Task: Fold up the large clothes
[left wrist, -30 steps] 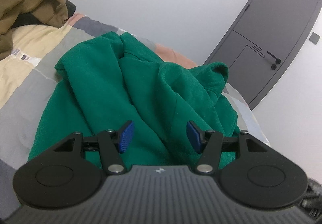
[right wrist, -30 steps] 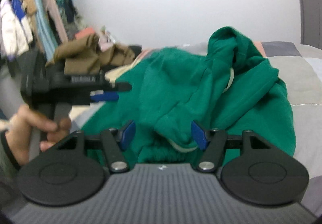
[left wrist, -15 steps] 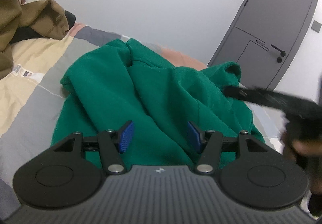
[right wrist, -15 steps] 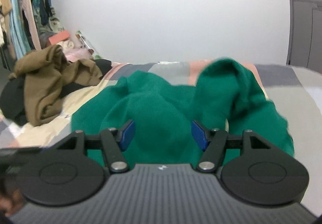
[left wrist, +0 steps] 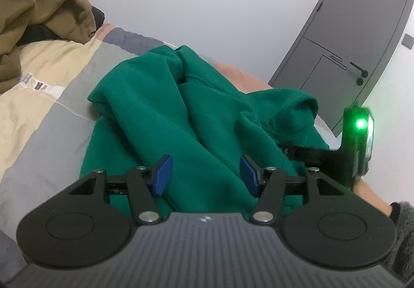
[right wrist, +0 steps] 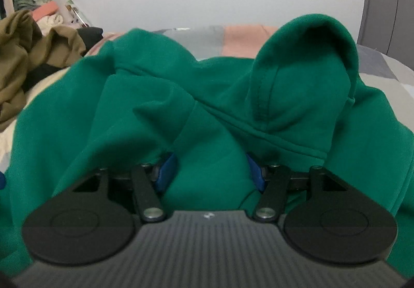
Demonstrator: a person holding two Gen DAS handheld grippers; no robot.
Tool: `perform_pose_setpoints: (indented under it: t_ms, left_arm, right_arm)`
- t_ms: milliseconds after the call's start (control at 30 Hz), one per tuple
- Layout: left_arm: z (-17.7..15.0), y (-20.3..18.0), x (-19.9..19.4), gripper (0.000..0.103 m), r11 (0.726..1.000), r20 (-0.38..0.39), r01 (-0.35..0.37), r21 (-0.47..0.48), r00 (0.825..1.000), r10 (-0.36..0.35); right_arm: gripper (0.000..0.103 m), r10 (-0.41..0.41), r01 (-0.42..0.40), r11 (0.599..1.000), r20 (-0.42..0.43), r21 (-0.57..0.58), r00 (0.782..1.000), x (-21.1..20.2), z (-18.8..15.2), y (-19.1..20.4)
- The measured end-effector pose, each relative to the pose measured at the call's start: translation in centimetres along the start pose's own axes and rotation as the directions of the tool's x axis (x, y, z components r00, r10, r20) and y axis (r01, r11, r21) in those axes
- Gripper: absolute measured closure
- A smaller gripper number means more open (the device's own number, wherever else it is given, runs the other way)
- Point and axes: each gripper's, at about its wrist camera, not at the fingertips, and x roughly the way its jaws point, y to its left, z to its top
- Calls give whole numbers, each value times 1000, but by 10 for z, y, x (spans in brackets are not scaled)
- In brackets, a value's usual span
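Observation:
A green hoodie (left wrist: 165, 112) lies crumpled on the bed, its hood (right wrist: 305, 73) standing up at the right in the right wrist view. My left gripper (left wrist: 205, 174) is open just above the hoodie's near edge, with nothing between its blue pads. My right gripper (right wrist: 211, 171) is open and pushed low into the hoodie (right wrist: 129, 106), with green fabric bulging between its blue pads. The right gripper's body (left wrist: 357, 143), with a green light, shows at the hoodie's right edge in the left wrist view.
The bed has a patchwork cover (left wrist: 38, 117) of beige, grey and pink. A pile of brown and black clothes (left wrist: 44, 11) lies at its far left, also in the right wrist view (right wrist: 23, 60). A dark grey door (left wrist: 354, 37) stands at the right. White wall behind.
My right gripper has dropped low and close into the green fabric beside the hood. My left gripper has moved slightly back, and the right gripper now sits still at the hoodie's right edge.

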Motion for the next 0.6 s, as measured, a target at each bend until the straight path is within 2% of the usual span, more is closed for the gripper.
perform_pose_setpoints:
  t_ms: [67, 167, 267, 333, 400, 500, 600]
  left_arm:
    - [-1, -2, 3, 40, 1000, -10, -7, 10, 1000, 8]
    - [-3, -6, 7, 40, 999, -14, -20, 29, 1000, 20]
    - [-3, -7, 7, 40, 1000, -11, -17, 26, 1000, 18]
    - [-3, -6, 8, 40, 1000, -10, -20, 22, 1000, 20]
    - [-3, -5, 9, 40, 999, -13, -26, 21, 1000, 26]
    - [-4, -4, 9, 40, 999, -19, -33, 15, 999, 33]
    - [-4, -2, 9, 40, 999, -24, -39, 14, 999, 39]
  right_arm:
    - [42, 0, 0, 1000, 6, 0, 1000, -9, 6, 1]
    - [42, 11, -4, 998, 107, -64, 994, -32, 17, 8]
    - [42, -11, 37, 991, 206, -125, 978, -46, 33, 8]
    - [43, -47, 76, 990, 234, -117, 971, -44, 44, 1]
    - [43, -104, 138, 981, 227, -138, 968, -31, 51, -5]
    - [53, -196, 231, 953, 183, -198, 963, -4, 49, -16]
    - [55, -240, 256, 943, 101, -214, 966, 21, 38, -29]
